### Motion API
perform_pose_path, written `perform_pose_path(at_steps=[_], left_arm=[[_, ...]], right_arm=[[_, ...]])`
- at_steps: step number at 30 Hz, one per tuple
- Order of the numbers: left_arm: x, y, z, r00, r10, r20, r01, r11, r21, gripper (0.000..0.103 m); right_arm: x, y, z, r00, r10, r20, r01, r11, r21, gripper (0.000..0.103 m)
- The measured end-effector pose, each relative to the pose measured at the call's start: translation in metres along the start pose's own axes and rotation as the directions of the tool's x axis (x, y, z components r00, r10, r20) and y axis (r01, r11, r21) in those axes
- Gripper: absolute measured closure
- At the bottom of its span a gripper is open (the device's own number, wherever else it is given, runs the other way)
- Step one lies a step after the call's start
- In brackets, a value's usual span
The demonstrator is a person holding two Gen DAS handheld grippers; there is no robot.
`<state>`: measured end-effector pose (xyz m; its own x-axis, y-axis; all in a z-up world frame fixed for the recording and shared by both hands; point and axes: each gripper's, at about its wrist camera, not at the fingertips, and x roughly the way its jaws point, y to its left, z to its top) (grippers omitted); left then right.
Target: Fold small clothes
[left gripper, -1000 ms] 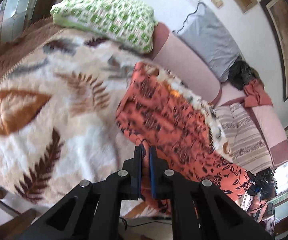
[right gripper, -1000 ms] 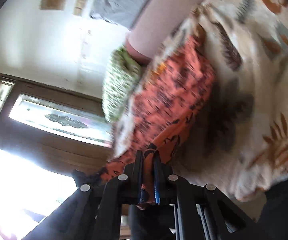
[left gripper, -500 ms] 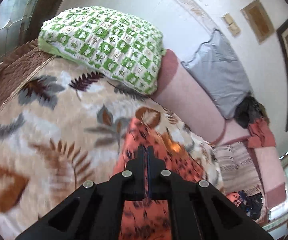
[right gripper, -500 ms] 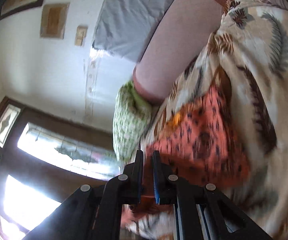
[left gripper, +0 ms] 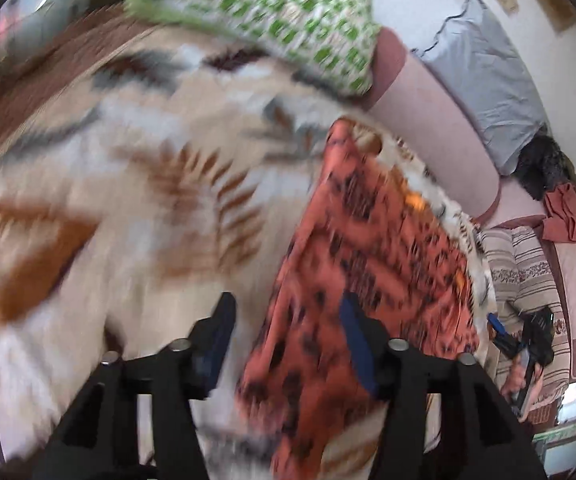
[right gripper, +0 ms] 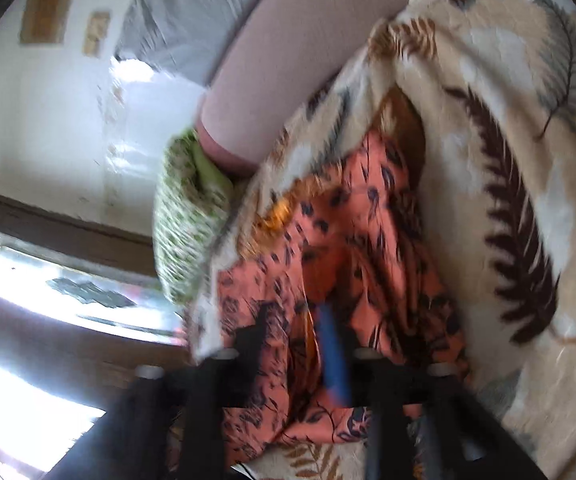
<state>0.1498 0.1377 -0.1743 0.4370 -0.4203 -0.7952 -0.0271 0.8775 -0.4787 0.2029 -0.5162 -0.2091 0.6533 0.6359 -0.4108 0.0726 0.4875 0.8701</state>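
Observation:
An orange garment with a black floral print [left gripper: 371,248] lies folded on a cream blanket with a leaf pattern [left gripper: 136,184]. My left gripper [left gripper: 286,320] is open just above the garment's near edge, its jaws wide apart and empty. In the right wrist view the same garment [right gripper: 347,248] lies on the blanket [right gripper: 507,160]. My right gripper [right gripper: 299,328] is open over the garment's near end, with cloth showing between the spread fingers. Both views are blurred by motion.
A green and white checked pillow [left gripper: 272,12] lies at the far end of the blanket, also in the right wrist view [right gripper: 184,224]. A pink sofa back [left gripper: 431,116] runs behind. A grey cloth [left gripper: 483,68] hangs on the wall. A window [right gripper: 48,300] is at left.
Both grippers were shut on the garment's edge and carried it over toward the far end. Now both have opened and let the garment go, and it lies folded on the blanket.

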Motion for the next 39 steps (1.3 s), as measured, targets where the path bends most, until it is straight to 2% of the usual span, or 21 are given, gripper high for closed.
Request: perform_pose_path(at_steps=[1, 3, 5, 7, 8, 9, 10, 12, 13, 14, 17, 22, 23, 24, 25, 26, 27, 28, 31, 35, 39], left_arm=[[-0.009, 0.001, -0.013, 1.000, 0.007, 0.002, -0.007, 1.000, 0.000, 0.041], [-0.022, 0.002, -0.032, 1.000, 0.019, 0.011, -0.019, 1.000, 0.002, 0.031], [-0.033, 0.004, -0.048, 0.998, 0.060, 0.017, -0.059, 0.998, -0.010, 0.030], [-0.040, 0.007, -0.056, 0.996, 0.075, 0.043, -0.073, 0.997, -0.031, 0.030], [-0.041, 0.011, -0.062, 0.995, 0.089, 0.046, -0.086, 0.994, -0.062, 0.029], [-0.041, 0.013, -0.065, 0.993, 0.108, 0.038, -0.105, 0.991, -0.086, 0.029], [-0.038, 0.014, -0.068, 0.992, 0.127, 0.023, -0.124, 0.986, -0.109, 0.029], [-0.029, 0.013, -0.076, 0.990, 0.142, -0.011, -0.143, 0.982, -0.121, 0.029], [-0.023, 0.009, -0.080, 0.987, 0.161, -0.031, -0.163, 0.981, -0.108, 0.029], [-0.018, 0.005, -0.082, 0.984, 0.176, -0.042, -0.179, 0.980, -0.091, 0.029], [-0.006, -0.006, -0.090, 0.986, 0.159, -0.057, -0.162, 0.985, -0.054, 0.028], [0.022, -0.014, -0.097, 0.994, 0.057, -0.097, -0.065, 0.995, -0.079, 0.027], [0.032, -0.011, -0.097, 0.992, 0.067, -0.105, -0.076, 0.993, -0.087, 0.028], [0.037, -0.008, -0.098, 0.991, 0.080, -0.106, -0.090, 0.991, -0.103, 0.035], [0.041, -0.004, -0.098, 0.992, 0.075, -0.101, -0.087, 0.989, -0.121, 0.049], [0.047, -0.001, -0.099, 0.994, 0.038, -0.107, -0.052, 0.990, -0.135, 0.081], [0.050, -0.001, -0.100, 0.993, 0.015, -0.113, -0.031, 0.990, -0.141, 0.092], [0.050, -0.002, -0.101, 0.994, 0.003, -0.109, -0.018, 0.990, -0.141, 0.093], [0.035, -0.026, -0.102, 0.997, -0.026, -0.074, 0.025, 0.999, -0.020, 0.096], [0.007, -0.052, -0.090, 0.989, -0.142, -0.048, 0.145, 0.986, 0.080, 0.096], [-0.006, -0.059, -0.058, 0.968, -0.249, -0.029, 0.250, 0.966, 0.061, 0.098]], right_arm=[[0.008, 0.006, -0.003, 1.000, -0.022, -0.006, 0.022, 1.000, -0.009, 0.021], [0.020, 0.019, -0.004, 1.000, -0.011, 0.020, 0.012, 0.999, -0.040, 0.021], [0.042, 0.036, -0.001, 0.993, -0.115, 0.023, 0.117, 0.988, -0.097, 0.021], [0.070, 0.047, 0.003, 0.976, -0.218, 0.004, 0.216, 0.965, -0.151, 0.021], [0.086, 0.051, 0.004, 0.963, -0.269, -0.010, 0.263, 0.949, -0.172, 0.021], [0.105, 0.053, 0.005, 0.938, -0.345, -0.030, 0.333, 0.923, -0.193, 0.022], [0.118, 0.050, 0.006, 0.913, -0.406, -0.048, 0.389, 0.899, -0.202, 0.025], [0.140, 0.046, 0.003, 0.863, -0.504, -0.042, 0.482, 0.844, -0.236, 0.056], [0.153, 0.042, 0.000, 0.811, -0.583, -0.041, 0.552, 0.787, -0.276, 0.067], [0.155, 0.040, -0.003, 0.803, -0.595, -0.023, 0.565, 0.773, -0.288, 0.072], [0.133, 0.042, -0.011, 0.829, -0.559, 0.012, 0.538, 0.792, -0.288, 0.090], [0.044, 0.039, -0.037, 0.913, -0.401, 0.069, 0.406, 0.885, -0.228, 0.092], [0.028, 0.035, -0.043, 0.927, -0.368, 0.072, 0.375, 0.902, -0.213, 0.092], [0.011, 0.030, -0.049, 0.940, -0.333, 0.076, 0.341, 0.919, -0.196, 0.092], [-0.007, 0.025, -0.059, 0.952, -0.296, 0.082, 0.306, 0.937, -0.169, 0.092], [-0.023, 0.019, -0.067, 0.960, -0.268, 0.085, 0.278, 0.949, -0.145, 0.092], [-0.036, 0.014, -0.075, 0.967, -0.240, 0.085, 0.250, 0.960, -0.124, 0.092], [-0.050, 0.006, -0.085, 0.977, -0.198, 0.082, 0.206, 0.974, -0.096, 0.092], [-0.078, -0.015, -0.112, 0.986, -0.152, 0.063, 0.155, 0.987, -0.050, 0.092], [-0.099, -0.036, -0.136, 0.992, -0.114, 0.054, 0.114, 0.993, 0.011, 0.092], [-0.112, -0.046, -0.137, 0.998, -0.030, 0.062, 0.025, 0.996, 0.080, 0.092]])
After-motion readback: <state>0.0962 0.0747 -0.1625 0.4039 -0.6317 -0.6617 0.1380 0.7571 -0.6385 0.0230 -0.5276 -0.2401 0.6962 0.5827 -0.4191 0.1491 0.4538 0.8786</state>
